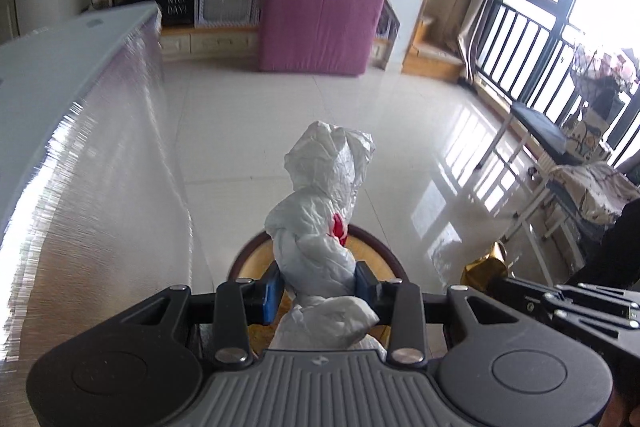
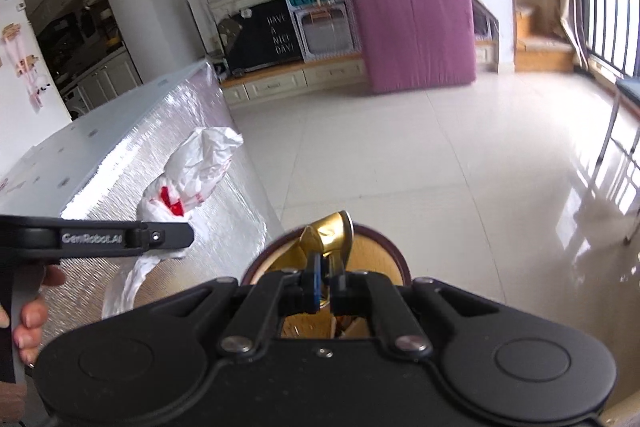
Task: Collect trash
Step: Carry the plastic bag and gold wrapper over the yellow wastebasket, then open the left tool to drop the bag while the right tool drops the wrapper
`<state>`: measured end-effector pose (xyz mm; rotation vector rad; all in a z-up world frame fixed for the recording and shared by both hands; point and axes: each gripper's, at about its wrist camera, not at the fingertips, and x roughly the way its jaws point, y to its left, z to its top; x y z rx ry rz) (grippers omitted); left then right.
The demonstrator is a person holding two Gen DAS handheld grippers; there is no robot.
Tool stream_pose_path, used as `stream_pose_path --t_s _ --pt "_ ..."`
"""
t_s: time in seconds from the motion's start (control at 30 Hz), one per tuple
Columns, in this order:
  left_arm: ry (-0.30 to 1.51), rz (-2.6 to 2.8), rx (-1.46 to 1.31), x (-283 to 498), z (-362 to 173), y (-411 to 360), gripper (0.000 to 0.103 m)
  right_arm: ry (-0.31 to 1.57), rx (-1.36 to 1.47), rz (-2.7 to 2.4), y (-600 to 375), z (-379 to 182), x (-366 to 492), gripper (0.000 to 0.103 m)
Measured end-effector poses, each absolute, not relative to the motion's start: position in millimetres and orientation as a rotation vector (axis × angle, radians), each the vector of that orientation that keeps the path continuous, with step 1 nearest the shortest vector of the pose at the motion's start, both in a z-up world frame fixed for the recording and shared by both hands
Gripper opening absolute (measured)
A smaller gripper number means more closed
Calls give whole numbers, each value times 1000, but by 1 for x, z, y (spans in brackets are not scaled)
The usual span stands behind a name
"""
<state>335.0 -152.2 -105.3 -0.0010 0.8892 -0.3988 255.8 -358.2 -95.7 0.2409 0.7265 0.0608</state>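
Observation:
My left gripper [image 1: 320, 291] is shut on a crumpled white plastic bag [image 1: 324, 195] with red print, which sticks up between the blue pads. The same white plastic bag [image 2: 192, 171] shows at the left of the right wrist view, beside the left gripper's black body. My right gripper [image 2: 326, 287] is shut on a crumpled gold foil wrapper [image 2: 328, 231]. That gold wrapper [image 1: 482, 267] also shows at the right of the left wrist view. Both grippers hang above a round bin [image 2: 380, 239] with a dark red rim and a yellowish inside. The bin's rim [image 1: 248, 247] lies just behind the bag.
A long table [image 1: 60, 67] with a shiny foil side stands on the left. The floor [image 1: 280, 107] is pale glossy tile. A pink mattress [image 1: 320, 15] leans against the far cabinets. Chairs and a railed window [image 1: 540, 39] are on the right. A hand [image 2: 28, 323] holds the left gripper.

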Motion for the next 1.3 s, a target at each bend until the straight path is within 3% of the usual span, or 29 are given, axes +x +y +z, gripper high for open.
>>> stream_pose_path --t_s 0.53,0.97,1.27,1.3 --pt "1049 -389 13 404 -209 -171 39 941 358 131 -347 -213 310 4" --pt "1216 -414 -141 425 -280 -169 39 1027 408 97 -347 -257 326 4" --pt "1157 -404 -49 429 -271 -172 39 1054 439 165 -343 -271 334 5" --pt "1158 -413 -30 430 -271 -173 39 1062 453 177 -340 -274 335 10"
